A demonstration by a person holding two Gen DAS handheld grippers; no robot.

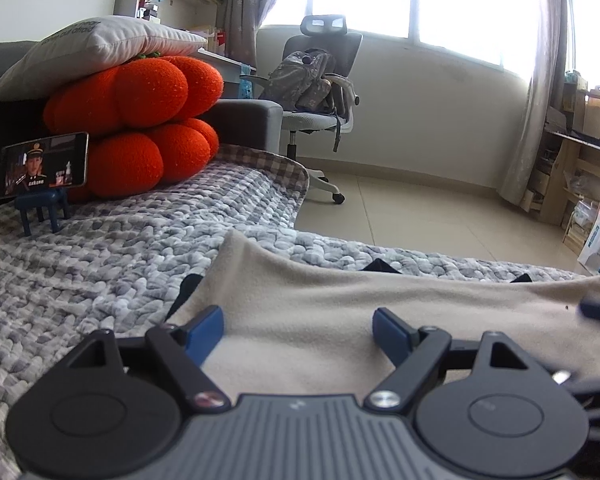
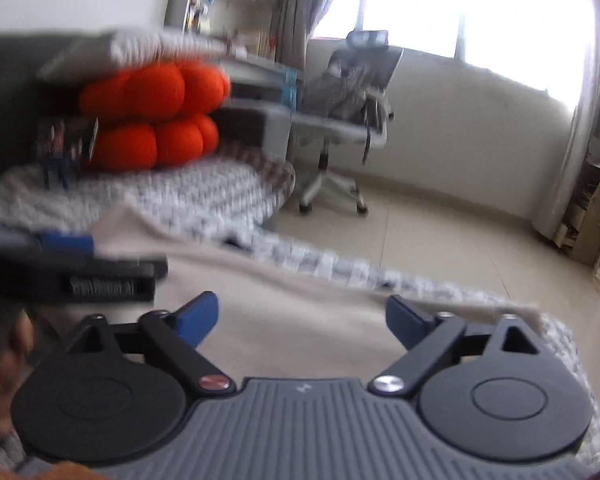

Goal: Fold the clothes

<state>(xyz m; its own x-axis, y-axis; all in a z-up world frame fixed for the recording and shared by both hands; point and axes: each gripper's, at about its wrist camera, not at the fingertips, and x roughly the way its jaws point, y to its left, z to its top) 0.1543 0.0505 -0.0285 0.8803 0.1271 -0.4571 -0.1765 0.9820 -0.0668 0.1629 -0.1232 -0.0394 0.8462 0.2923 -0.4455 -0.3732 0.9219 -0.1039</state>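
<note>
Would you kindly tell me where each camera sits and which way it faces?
Left wrist: sits behind the open left tool, looks slightly downward over the beige garment toward the orange cushions; the right tool's tip shows at the right edge.
Right wrist: sits behind the open right tool, blurred, same heading; the left tool and a hand show at left.
Shared: garment, cushions, phone, office chair.

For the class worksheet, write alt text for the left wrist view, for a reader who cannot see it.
The left gripper hangs open, blue fingers spread over a beige garment lying flat on a grey checked quilt. Behind it, orange plush cushions are stacked under a white pillow, with a phone on a stand in front; an office chair stands by bright windows.
</note>
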